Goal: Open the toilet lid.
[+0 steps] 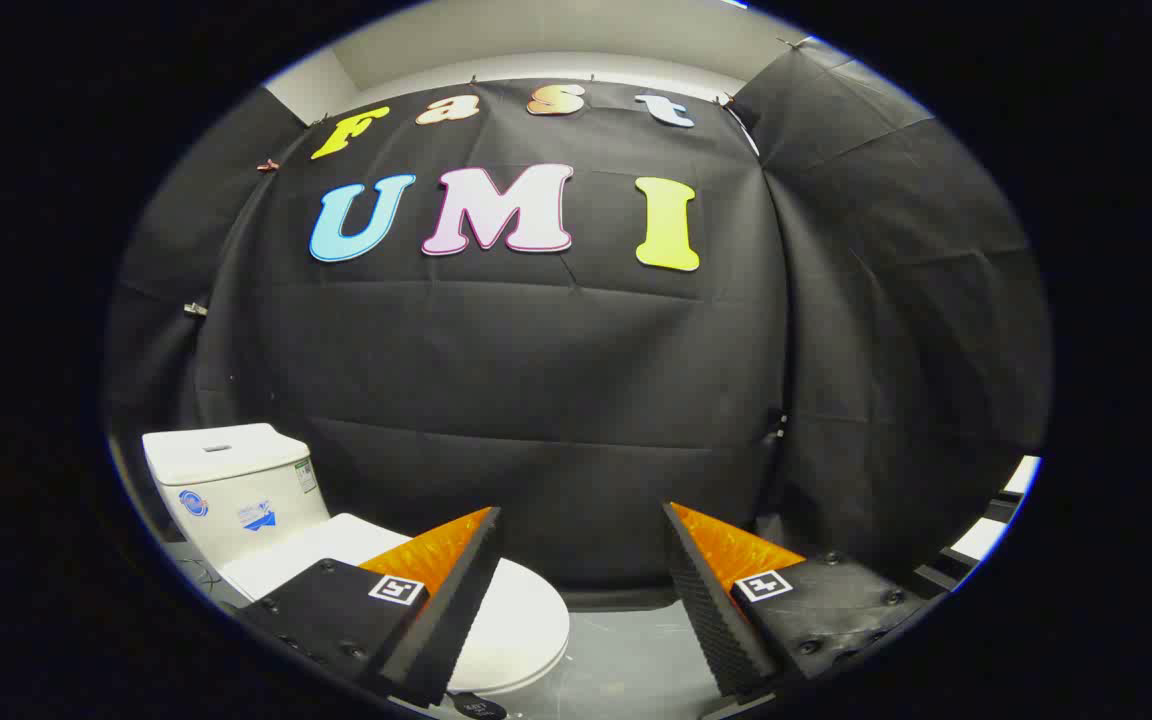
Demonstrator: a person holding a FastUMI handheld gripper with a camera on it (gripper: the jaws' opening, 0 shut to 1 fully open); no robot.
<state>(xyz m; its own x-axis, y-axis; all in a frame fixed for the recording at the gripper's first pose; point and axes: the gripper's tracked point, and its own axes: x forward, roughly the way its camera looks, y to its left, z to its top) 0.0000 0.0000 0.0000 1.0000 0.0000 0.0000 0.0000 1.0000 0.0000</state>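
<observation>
Gripper (581,520) spread wide, holding nothing. Toilet lid (521,625) closed, below and beyond left finger (451,590); tank (236,490) farther left.

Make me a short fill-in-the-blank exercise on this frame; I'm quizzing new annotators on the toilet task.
1. The toilet lid is ____ on the bowl.
2. The gripper has its fingers ____, with nothing between them.
3. The cistern stands ____ the lid, against the booth wall.
4. Part of the lid is hidden by the gripper's ____ finger.

Missing words: shut; open; behind; left
</observation>
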